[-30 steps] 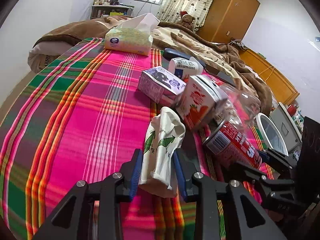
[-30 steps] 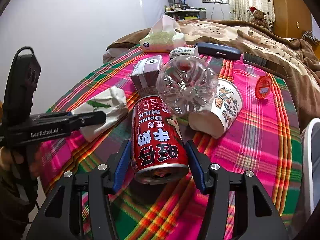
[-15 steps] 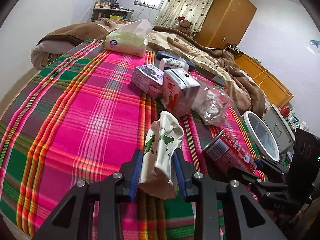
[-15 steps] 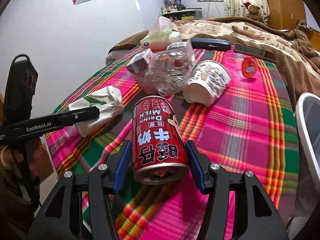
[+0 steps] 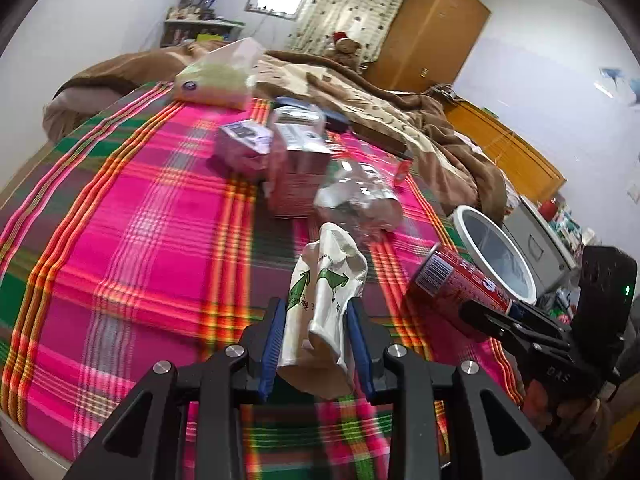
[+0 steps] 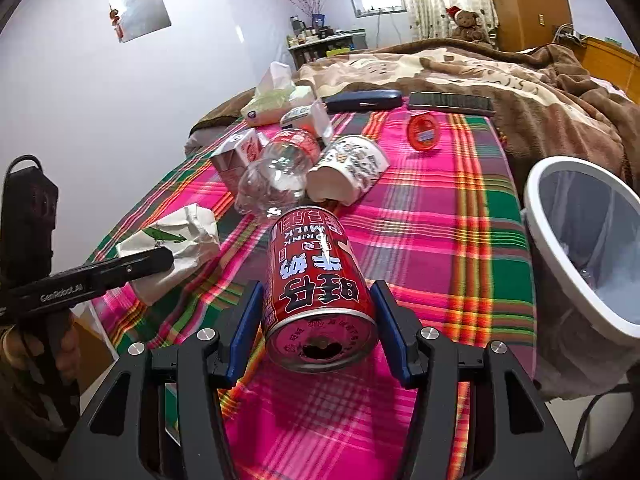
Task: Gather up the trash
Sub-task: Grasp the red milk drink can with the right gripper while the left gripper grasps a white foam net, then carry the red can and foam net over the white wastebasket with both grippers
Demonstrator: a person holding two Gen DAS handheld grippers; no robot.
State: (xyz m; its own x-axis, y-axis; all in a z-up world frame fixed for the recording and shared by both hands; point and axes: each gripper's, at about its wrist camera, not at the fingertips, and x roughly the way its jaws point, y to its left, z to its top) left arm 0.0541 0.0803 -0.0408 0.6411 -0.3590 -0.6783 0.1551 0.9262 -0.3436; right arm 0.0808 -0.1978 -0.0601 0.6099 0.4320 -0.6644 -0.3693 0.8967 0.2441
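My left gripper (image 5: 316, 320) is shut on a crumpled white paper cup (image 5: 324, 300) with green arrows, held above the plaid bed cover; the cup also shows in the right wrist view (image 6: 176, 240). My right gripper (image 6: 318, 308) is shut on a red milk drink can (image 6: 316, 280), lifted off the cover; the can also shows in the left wrist view (image 5: 456, 284). A white trash bin (image 6: 584, 248) lined with a bag stands at the bed's right side. A clear plastic bottle (image 6: 280, 168), a patterned paper cup (image 6: 348, 168) and milk cartons (image 6: 236, 152) lie on the cover.
A tissue pack (image 6: 272, 100), a dark glasses case (image 6: 362, 100), a black comb (image 6: 450, 103) and a red round lid (image 6: 424, 132) lie farther back. A brown blanket (image 6: 520, 80) covers the far bed. The bin also shows in the left wrist view (image 5: 496, 256).
Both grippers have pulled back and lifted with their loads. The remaining trash now looks farther away and the bin has come into the right wrist view.
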